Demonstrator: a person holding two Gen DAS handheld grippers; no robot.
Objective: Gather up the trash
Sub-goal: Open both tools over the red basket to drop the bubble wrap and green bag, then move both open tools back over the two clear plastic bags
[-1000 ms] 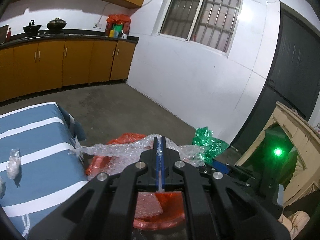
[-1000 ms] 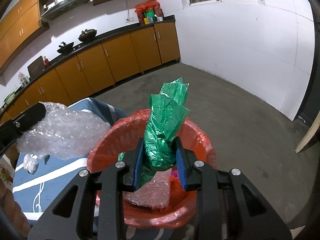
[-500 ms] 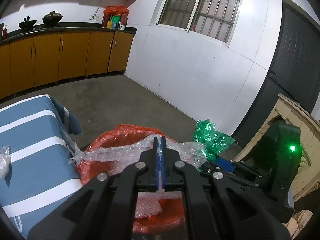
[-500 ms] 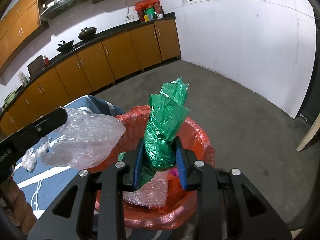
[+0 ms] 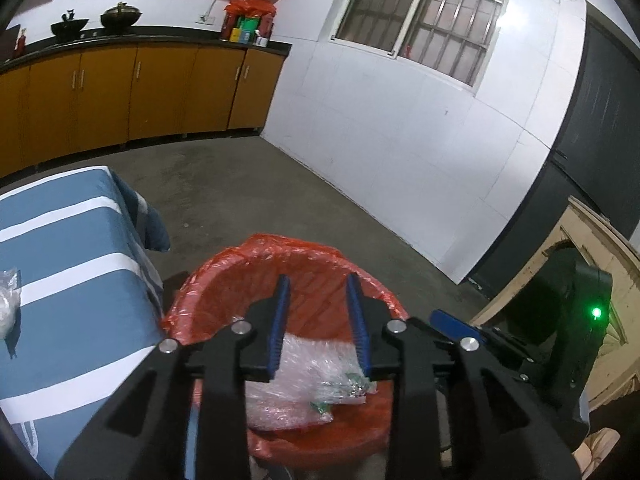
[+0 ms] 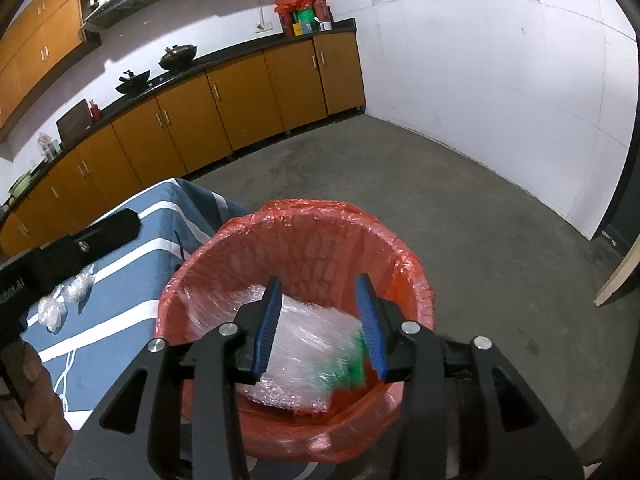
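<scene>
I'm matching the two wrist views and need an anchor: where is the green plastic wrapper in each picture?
Left wrist: green plastic wrapper lies in the red-lined bin, low centre, on the bubble wrap.
Right wrist: green plastic wrapper, blurred, lies inside the bin, right of centre beside the bubble wrap.
Shared landmark: the blue striped cloth left of the bin.

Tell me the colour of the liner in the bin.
Red-orange: the liner shows best in the right wrist view.

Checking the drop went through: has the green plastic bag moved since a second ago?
Yes. The green plastic bag has left the opening right claw and dropped below the red bin liner's rim, onto the bubble wrap.
</scene>
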